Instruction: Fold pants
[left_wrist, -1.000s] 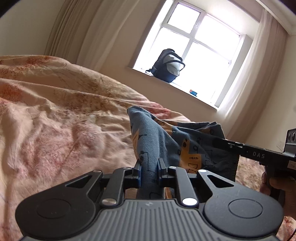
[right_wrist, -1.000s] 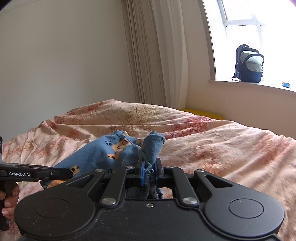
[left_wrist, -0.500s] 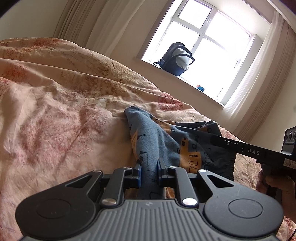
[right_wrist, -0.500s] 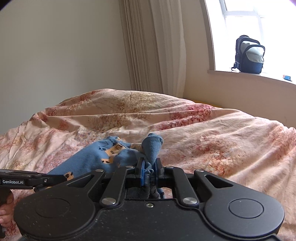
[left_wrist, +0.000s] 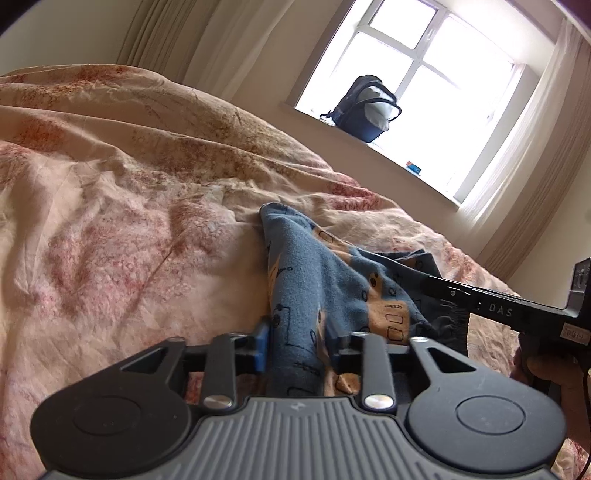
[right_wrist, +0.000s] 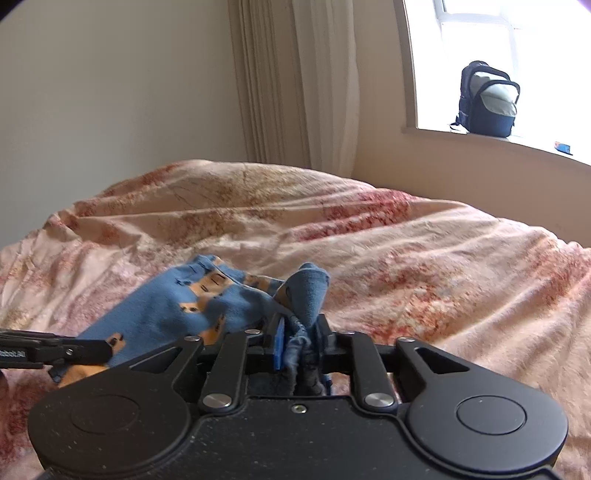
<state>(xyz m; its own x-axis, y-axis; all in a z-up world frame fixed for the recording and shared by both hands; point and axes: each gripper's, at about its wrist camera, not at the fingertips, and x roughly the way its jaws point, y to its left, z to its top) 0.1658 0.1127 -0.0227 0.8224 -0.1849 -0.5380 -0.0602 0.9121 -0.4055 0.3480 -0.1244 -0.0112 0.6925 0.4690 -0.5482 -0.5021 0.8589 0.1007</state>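
in the left wrist view, the left gripper (left_wrist: 297, 345) is seen at the bottom centre with its jaws just opened; a gap is now visible between the blue pads and the fold of the pants (left_wrist: 314, 295), where half a second ago the cloth was pinched tight. the pants are laid on the floral bedcover (left_wrist: 129, 229), right of centre, and the right gripper's arm is seen crossing them at the right edge.

in the right wrist view, the right gripper (right_wrist: 301, 345) is shown at the bottom centre, its jaws also just parted, with a bunched cuff of the pants (right_wrist: 207, 299) loose between them. a release after a completed fold is judged likely.
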